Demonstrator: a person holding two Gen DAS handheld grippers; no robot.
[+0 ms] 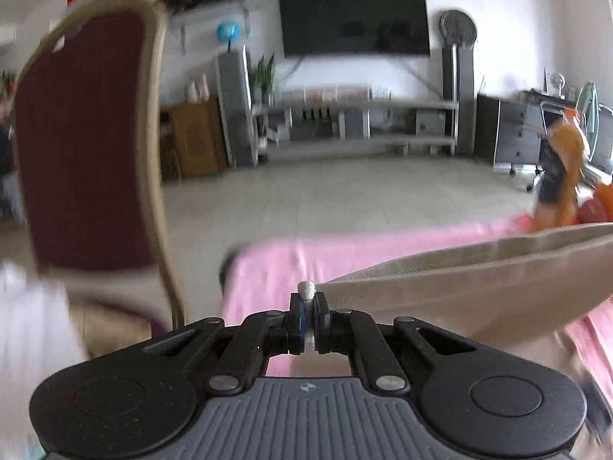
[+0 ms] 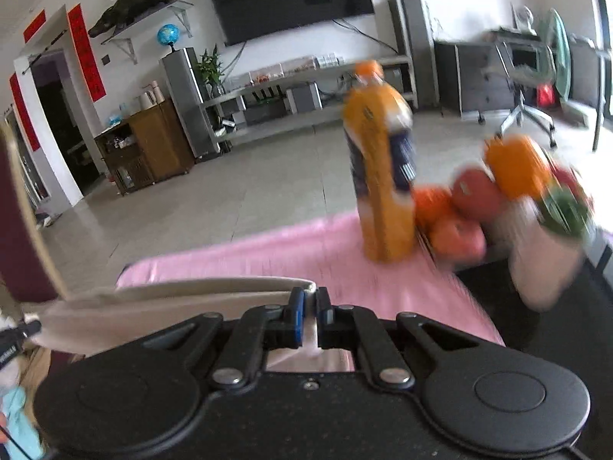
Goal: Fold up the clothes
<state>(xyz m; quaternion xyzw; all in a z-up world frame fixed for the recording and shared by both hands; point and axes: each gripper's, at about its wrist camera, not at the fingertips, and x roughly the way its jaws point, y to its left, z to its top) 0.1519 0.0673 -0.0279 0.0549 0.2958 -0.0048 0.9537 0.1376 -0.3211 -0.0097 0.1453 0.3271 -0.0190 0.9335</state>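
Note:
A beige garment (image 1: 467, 280) hangs stretched between my two grippers above a pink cloth (image 1: 268, 268) that covers the table. My left gripper (image 1: 307, 299) is shut on the garment's left corner, where a small metal button shows. In the right wrist view my right gripper (image 2: 310, 295) is shut on the garment's other corner (image 2: 172, 295), and the fabric runs off to the left from it. The pink cloth (image 2: 306, 249) lies under and ahead of that gripper.
A dark red chair (image 1: 88, 142) stands close at the left. An orange juice bottle (image 2: 379, 168), apples and oranges (image 2: 471, 199) and a white pot with a plant (image 2: 548, 253) stand on the table's far right. Open tiled floor lies beyond the table edge.

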